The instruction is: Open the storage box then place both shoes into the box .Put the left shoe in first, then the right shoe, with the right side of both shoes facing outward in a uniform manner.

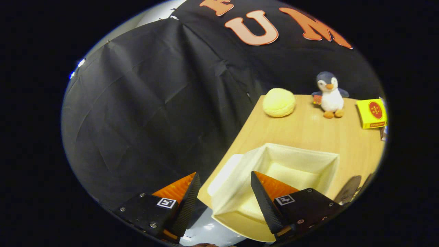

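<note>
**Already open: the box sits just ahead and to your right**

Right now your hand-held gripper is spread wide and holds nothing; the left finger hangs off the desk's near left corner, over the black cloth wall, while the right finger overlaps the near part of the storage box. That is the relation to steer by: the white box lies just ahead of the fingers and a little right of the line between them, so any drop into it wants a small shift to the right.

The box stands on the wooden desk at its near left corner, its mouth facing up and its inside bare. A pale slab along its left wall may be the lid or a folded flap; I cannot tell which. The long axis seems to run from near left to far right, though the fisheye bends it, so take that as a guess.

Opening looks done, judging by the exposed cavity. Next you need the left shoe. Something dark at the desk's near right edge might be one, but it is too cropped to say.

Beyond the box, well apart from it, sit a yellow plush ball, a penguin toy and a yellow carton.
</note>
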Demonstrator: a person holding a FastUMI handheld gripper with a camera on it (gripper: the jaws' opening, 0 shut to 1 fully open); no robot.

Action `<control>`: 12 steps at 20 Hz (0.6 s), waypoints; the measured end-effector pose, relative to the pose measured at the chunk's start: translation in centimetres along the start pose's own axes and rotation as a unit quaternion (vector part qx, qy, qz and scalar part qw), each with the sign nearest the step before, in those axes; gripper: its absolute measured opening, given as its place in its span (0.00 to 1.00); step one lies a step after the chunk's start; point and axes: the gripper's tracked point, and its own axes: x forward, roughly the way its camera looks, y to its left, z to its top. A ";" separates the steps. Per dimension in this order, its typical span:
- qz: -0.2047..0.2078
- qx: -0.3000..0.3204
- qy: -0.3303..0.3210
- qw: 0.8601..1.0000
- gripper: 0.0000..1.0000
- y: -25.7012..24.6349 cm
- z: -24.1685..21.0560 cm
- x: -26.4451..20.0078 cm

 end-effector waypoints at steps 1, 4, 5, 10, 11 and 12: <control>-0.017 -0.010 -0.008 1.000 0.90 -1.0 0.6 -0.1; -0.069 -0.020 -0.029 0.997 0.92 -4.4 0.4 -0.8; -0.085 -0.016 -0.032 0.996 0.91 -5.5 0.3 -1.1; -0.161 0.019 -0.010 0.987 0.92 -11.7 -2.7 -3.6; -0.178 0.025 -0.005 0.984 0.92 -12.7 -3.2 -3.9; -0.191 0.027 -0.001 0.981 0.92 -13.7 -3.9 -4.5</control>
